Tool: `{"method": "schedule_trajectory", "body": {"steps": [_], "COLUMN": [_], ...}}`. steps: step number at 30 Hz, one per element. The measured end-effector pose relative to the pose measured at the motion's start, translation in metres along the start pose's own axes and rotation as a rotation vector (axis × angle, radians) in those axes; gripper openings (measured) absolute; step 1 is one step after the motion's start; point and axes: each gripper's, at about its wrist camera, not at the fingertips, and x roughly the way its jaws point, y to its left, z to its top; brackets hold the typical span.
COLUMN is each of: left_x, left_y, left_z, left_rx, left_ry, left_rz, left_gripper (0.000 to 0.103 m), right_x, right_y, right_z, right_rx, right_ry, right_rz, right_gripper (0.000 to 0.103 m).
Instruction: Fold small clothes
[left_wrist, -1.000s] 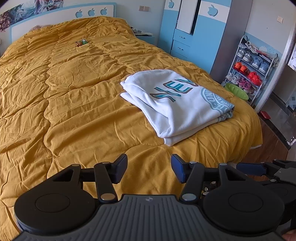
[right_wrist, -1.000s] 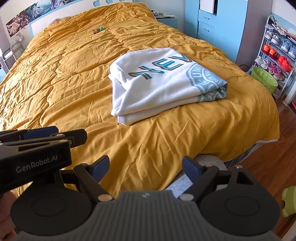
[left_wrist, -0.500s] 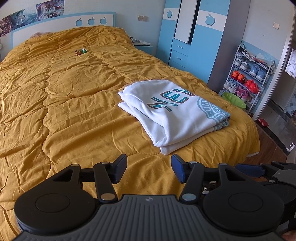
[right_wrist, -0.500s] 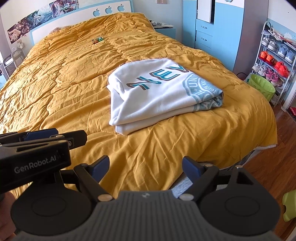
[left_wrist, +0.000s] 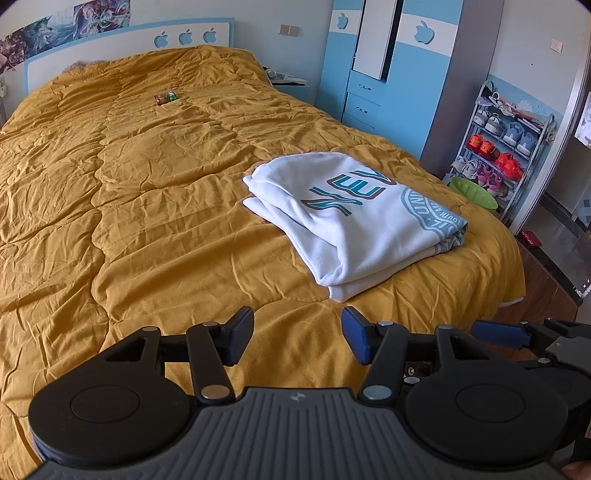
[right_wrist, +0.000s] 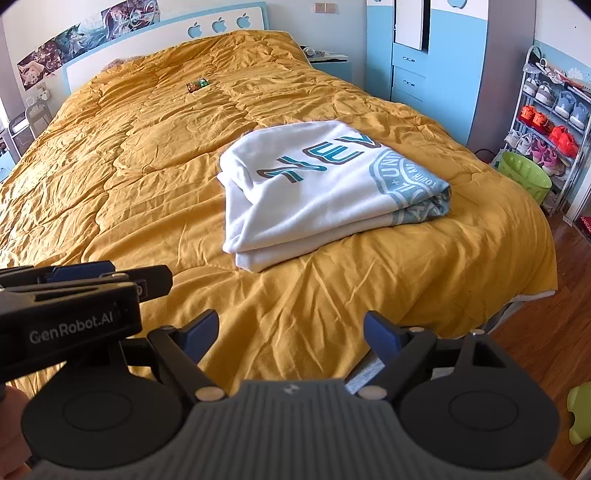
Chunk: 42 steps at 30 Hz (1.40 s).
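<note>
**Both claws hang back empty; the folded sweatshirt lies finished on the bed**

Over the last second very little has changed. The white sweatshirt with teal lettering and a round teal seal (left_wrist: 354, 221) sits lower in both views than it did, a slight upward tilt of the cameras rather than any move of the cloth; its folds and outline look the same. It lies as a neat stacked rectangle on the mustard-yellow quilted bedspread (left_wrist: 147, 221), right of centre in the left wrist view and centre frame in the right wrist view (right_wrist: 325, 192), near the bed's right edge. My reading is that this garment is done and the person is pausing, with nothing left to tuck.

The left claw (left_wrist: 297, 339) stands spread at the bottom of its frame, blue pads apart, nothing between them, only bedspread beyond. The right claw (right_wrist: 290, 336) is likewise spread wide and empty. Both are well apart from the sweatshirt. The left tool's black body shows at the lower left of the right wrist view.

A small green and orange packet (left_wrist: 167, 98) lies far up the bed.
</note>
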Motion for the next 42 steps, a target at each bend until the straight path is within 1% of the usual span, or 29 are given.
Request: {"method": "schedule_trajectory", "body": {"steps": [5,10,14,20,34,39,42], "left_x": [0.002,0.001,0.003,0.002,0.001,0.002,0.002], "left_y": [0.004,0.005,0.006,0.007,0.009,0.012,0.012], "left_z": [0.000,-0.002,-0.002,-0.004,-0.004,-0.004,-0.004], "left_rx": [-0.038,-0.033,-0.041,-0.041,-0.046,-0.062,-0.057], "left_ry": [0.026,0.014,0.028,0.010,0.013,0.031,0.028], "left_rz": [0.005,0.013,0.022,0.034,0.026,0.013,0.016], "left_gripper": [0.064,0.065,0.065,0.065,0.065,0.065,0.065], "right_x": [0.003,0.004,0.006,0.008,0.008,0.008,0.009], "right_y": [0.002,0.003,0.003,0.005,0.006,0.007,0.007], "right_z": [0.000,0.000,-0.001,-0.002,-0.002,-0.002,-0.002], "right_rx": [0.002,0.002,0.001,0.004,0.001,0.000,-0.001], "right_ry": [0.005,0.005,0.006,0.008,0.000,0.000,0.000], "right_rz": [0.001,0.008,0.014,0.014,0.015,0.019,0.019], "right_gripper": [0.081,0.081,0.081,0.081,0.080,0.080,0.080]}}
